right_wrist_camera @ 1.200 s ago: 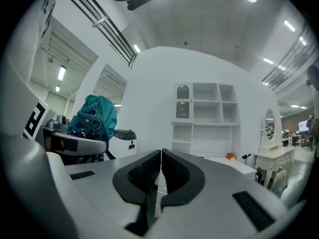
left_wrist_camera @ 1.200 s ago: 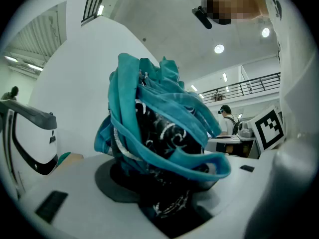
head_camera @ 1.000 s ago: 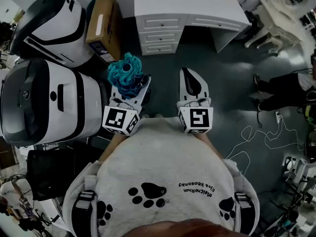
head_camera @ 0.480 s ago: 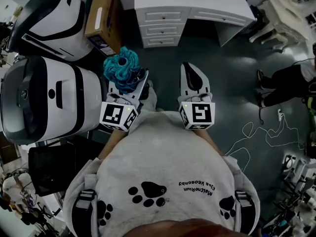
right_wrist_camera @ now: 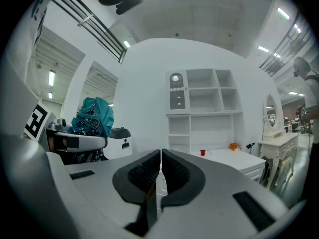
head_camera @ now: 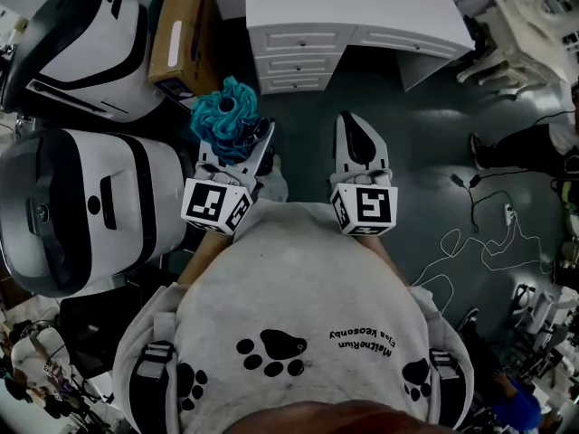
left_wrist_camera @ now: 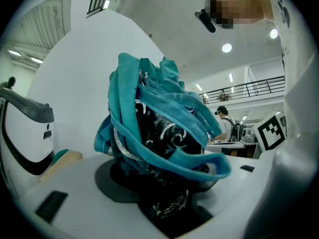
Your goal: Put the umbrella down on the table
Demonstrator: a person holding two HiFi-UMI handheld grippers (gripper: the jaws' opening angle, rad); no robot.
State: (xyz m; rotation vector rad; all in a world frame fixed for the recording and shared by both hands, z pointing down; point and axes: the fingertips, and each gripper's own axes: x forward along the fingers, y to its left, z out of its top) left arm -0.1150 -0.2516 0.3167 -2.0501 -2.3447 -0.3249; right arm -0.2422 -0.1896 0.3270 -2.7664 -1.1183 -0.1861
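Two grippers show side by side at mid-frame in the head view, and only one is loaded. Our left gripper [head_camera: 239,148] is clamped on the umbrella [left_wrist_camera: 159,128], with the jaws held partway apart by the bundle between them. In the left gripper view the pads bite the dark patterned lower part, while teal folds bulge above and spill over both sides. Our right gripper [right_wrist_camera: 161,169] has its ribbed pads pressed together with nothing between them, and it points at open floor.

From the head view the umbrella sits at the left gripper's tip, left of centre and just below a box [head_camera: 176,42]. The table [head_camera: 344,7], white with drawers, fills the upper centre of that frame, well apart from both grippers, with bare floor between. In the right gripper view its top lies at the lower right, with a small red cup [right_wrist_camera: 203,152] standing on it.

We judge the umbrella light and collapsed short, with soft cloth wrapped loosely over a stiff core of ribs and shaft. The cloth looks slick and unstrapped, so a hold on the outer folds alone would likely slide or let the canopy sag open. We think the firm middle, where the pads sit now, is the right place to hold. It should not break if set down, though it may roll or flop sideways once freed, so a flat placement clear of the cup looks wise.
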